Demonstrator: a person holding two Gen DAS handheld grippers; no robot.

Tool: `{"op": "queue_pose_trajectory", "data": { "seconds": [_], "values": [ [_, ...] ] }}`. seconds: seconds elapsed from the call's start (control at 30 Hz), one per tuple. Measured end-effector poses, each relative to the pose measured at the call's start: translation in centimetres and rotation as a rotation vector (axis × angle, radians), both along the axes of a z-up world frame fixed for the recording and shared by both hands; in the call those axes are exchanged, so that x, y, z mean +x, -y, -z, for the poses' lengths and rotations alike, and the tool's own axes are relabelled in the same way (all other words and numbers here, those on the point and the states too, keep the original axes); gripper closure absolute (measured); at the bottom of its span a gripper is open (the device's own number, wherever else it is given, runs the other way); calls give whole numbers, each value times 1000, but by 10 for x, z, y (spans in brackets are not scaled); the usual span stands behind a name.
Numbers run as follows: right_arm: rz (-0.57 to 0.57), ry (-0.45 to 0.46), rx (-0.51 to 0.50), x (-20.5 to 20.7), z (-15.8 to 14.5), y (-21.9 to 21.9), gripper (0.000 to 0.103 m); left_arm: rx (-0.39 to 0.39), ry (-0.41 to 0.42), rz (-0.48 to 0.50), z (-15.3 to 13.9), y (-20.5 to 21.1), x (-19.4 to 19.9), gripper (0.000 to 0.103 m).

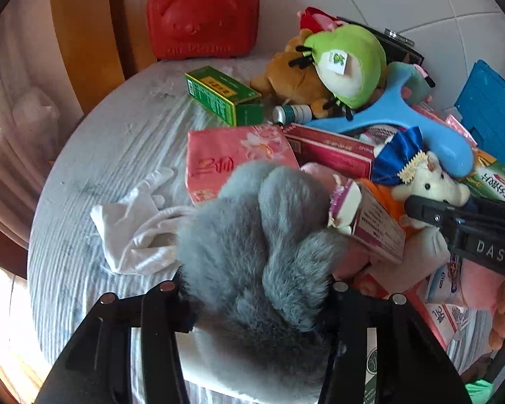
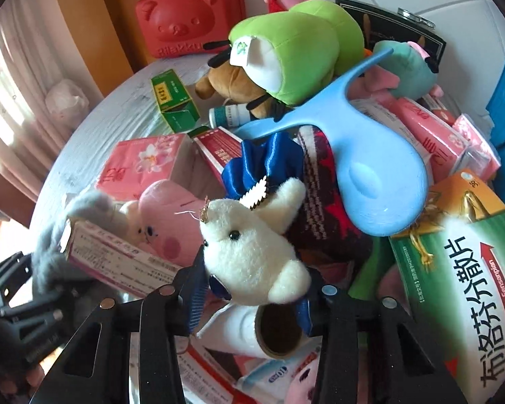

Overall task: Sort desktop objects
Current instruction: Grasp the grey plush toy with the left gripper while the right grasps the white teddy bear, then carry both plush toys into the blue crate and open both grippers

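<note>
A grey furry plush toy [image 1: 252,235] fills the space between the fingers of my left gripper [image 1: 256,289]. Both pads press into its fur, so the gripper is shut on it. In the right wrist view a small white bear toy [image 2: 249,252] with a blue satin dress sits between the fingers of my right gripper [image 2: 256,294], whose pads touch its sides. The left wrist view shows the same bear [image 1: 431,185] at the right gripper's black fingertips [image 1: 417,207]. The grey toy [image 2: 50,256] and the left gripper [image 2: 17,286] show at the lower left of the right wrist view.
A round table [image 1: 118,134] with a pale striped cover holds a heap: a red bear-faced case [image 1: 202,17], green box [image 1: 222,94], pink tissue pack [image 1: 232,155], white glove [image 1: 134,232], blue plastic scoop [image 1: 404,124], green plush [image 1: 350,60], blue crate [image 1: 488,111], medicine boxes [image 2: 461,286].
</note>
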State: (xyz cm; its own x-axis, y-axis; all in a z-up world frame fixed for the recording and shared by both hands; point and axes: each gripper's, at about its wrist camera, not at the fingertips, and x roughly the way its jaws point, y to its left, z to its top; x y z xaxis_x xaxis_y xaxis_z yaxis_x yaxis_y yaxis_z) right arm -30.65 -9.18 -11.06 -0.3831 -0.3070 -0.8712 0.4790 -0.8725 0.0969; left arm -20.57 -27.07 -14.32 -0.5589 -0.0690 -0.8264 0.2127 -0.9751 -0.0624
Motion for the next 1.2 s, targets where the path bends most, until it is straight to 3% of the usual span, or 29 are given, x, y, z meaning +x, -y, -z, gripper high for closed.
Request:
{"op": "queue_pose_trajectory", "data": {
  "seconds": [0.3, 0.53, 0.87, 1.2],
  "values": [
    [-42, -157, -103, 22, -61, -22, 62, -138, -248, -45, -88, -15, 8, 57],
    [15, -313, -168, 35, -124, -65, 62, -136, -373, 27, -139, -57, 3, 57],
    [237, -545, -162, 58, -199, -185, 62, -120, -513, 239, -180, -179, -17, 57],
    [529, -673, -113, 76, -236, -346, 62, -69, -621, 463, -228, -341, -45, 60]
  ]
}}
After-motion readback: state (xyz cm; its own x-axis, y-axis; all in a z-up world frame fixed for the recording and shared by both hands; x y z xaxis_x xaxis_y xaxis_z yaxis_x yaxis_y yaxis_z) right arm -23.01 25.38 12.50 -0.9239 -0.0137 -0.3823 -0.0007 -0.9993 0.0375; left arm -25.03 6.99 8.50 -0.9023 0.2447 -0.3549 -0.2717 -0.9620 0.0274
